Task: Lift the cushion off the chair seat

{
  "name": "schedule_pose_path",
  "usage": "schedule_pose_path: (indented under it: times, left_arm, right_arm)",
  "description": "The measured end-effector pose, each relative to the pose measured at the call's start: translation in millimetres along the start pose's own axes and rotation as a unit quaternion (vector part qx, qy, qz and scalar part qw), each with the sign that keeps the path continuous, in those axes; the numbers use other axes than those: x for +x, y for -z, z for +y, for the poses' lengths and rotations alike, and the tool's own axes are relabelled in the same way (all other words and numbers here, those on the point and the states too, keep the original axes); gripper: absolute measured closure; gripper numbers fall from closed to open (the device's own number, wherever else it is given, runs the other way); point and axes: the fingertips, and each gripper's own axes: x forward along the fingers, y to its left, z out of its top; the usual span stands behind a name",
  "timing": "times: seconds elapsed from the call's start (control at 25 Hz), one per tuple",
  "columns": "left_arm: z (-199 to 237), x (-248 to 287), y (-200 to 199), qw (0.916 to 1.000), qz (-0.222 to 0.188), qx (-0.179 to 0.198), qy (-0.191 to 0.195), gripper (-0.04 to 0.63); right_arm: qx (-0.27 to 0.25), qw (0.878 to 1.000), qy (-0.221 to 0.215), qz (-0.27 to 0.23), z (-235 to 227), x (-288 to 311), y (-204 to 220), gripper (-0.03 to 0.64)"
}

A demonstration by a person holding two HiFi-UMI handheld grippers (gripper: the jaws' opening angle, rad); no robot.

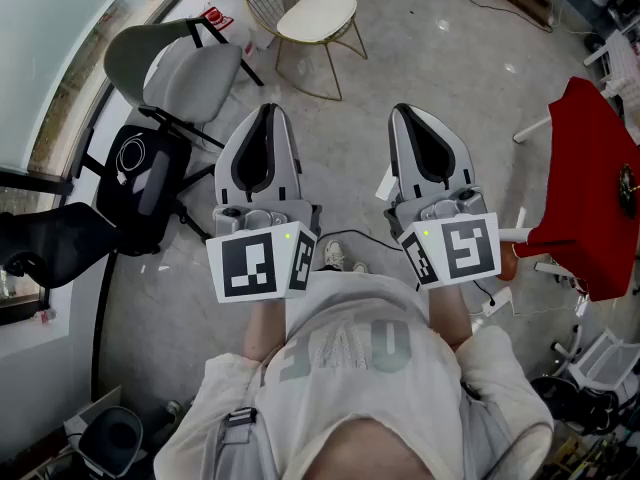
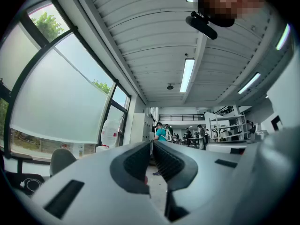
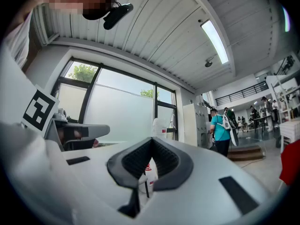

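The cream cushion (image 1: 317, 15) lies on the seat of a gold wire chair (image 1: 335, 63) at the far end of the floor in the head view. Both grippers are held side by side at chest height, pointing about level, well short of that chair. My left gripper (image 1: 265, 109) has its jaws together with nothing between them, as the left gripper view (image 2: 152, 144) also shows. The right gripper (image 1: 402, 110) is shut and empty too, its dark pads meeting at the tip (image 3: 151, 140). Neither gripper view shows the cushion.
A grey folding chair (image 1: 175, 63) stands to the left, with a black chair and bag (image 1: 140, 183) nearer. A red-covered table (image 1: 590, 168) is on the right. A cable (image 1: 350, 236) runs over the floor. People, one in a teal shirt (image 3: 220, 128), stand far off.
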Motion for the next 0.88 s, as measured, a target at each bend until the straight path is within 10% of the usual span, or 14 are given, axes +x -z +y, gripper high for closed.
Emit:
schedule_pose_path:
  times: [0.88]
  left_arm:
    - [47,58,16,0.9997,-0.015,-0.019,0.004,0.565]
  right_arm:
    - [0.053,0.999,0.003,-0.011,-18,59,20,0.604]
